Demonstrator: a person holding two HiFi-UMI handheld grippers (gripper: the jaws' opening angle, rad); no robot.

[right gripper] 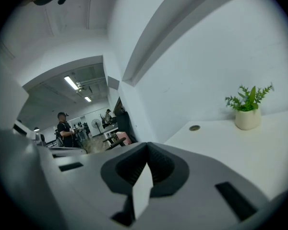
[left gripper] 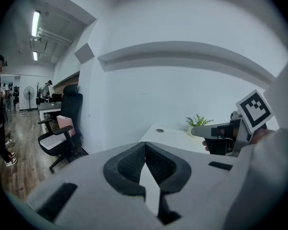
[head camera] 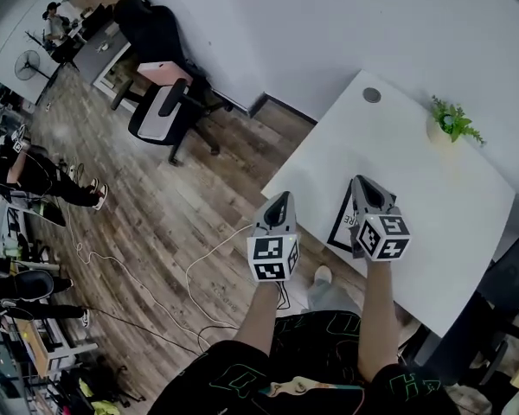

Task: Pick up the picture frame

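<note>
Hovering side by side at the near edge of the white desk (head camera: 441,214), the left tongs (head camera: 280,201) and the right tongs (head camera: 362,183) are both pinched fully together and empty. In each gripper view the dark pads meet in one thin seam with nothing caught in it.

The picture frame (head camera: 339,225) lies flat on the desk between the two tongs, close against the right tongs and partly hidden beneath them. Only its black border and a strip of white inside show. Whether the right tongs touch it cannot be told.

Ahead of the right tongs and well apart from them, a small potted plant (head camera: 452,121) stands by the wall, with a round cable hole (head camera: 372,95) set into the desk farther to their left.

Off to the left of the left tongs there is wooden floor (head camera: 156,206) — a black office chair (head camera: 164,111) stands there, and a pale cable (head camera: 209,253) trails across the boards.
</note>
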